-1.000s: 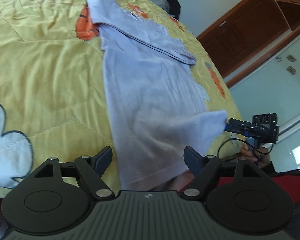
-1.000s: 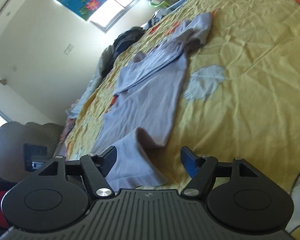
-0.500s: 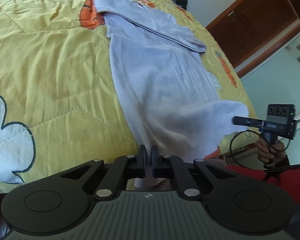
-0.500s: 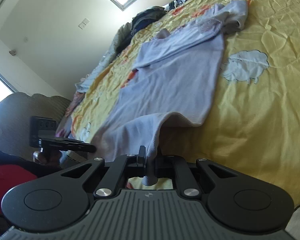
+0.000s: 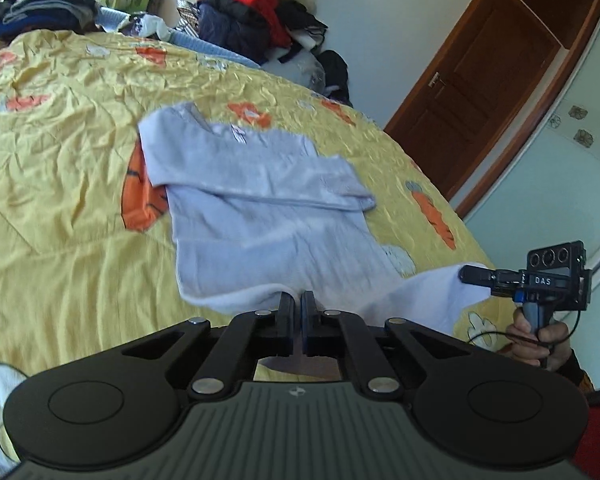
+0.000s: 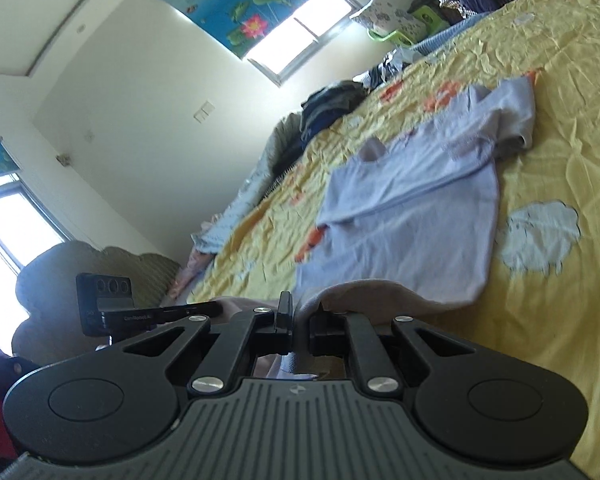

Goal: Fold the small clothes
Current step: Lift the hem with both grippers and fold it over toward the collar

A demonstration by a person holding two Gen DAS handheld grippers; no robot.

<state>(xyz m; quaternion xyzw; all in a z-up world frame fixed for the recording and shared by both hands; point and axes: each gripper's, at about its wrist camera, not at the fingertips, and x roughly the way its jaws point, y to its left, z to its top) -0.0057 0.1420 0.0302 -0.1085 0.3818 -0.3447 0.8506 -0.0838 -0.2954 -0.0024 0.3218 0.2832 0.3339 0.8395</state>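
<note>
"DAS" shows, slightly blurred, on the right gripper (image 5: 476, 275).

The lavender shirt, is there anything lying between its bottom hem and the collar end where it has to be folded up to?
Nothing visible is in the way. The left gripper and right gripper each pinch the hem of the lavender shirt; beyond it only the shirt's own folded sleeve lies across the top, on the yellow bedspread.

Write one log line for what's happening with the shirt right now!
step: fold shirt | left hand-held gripper: shut on shirt hem | right hand-held gripper: shut on shirt hem | hem: lifted off bed | sleeves: folded in
</note>
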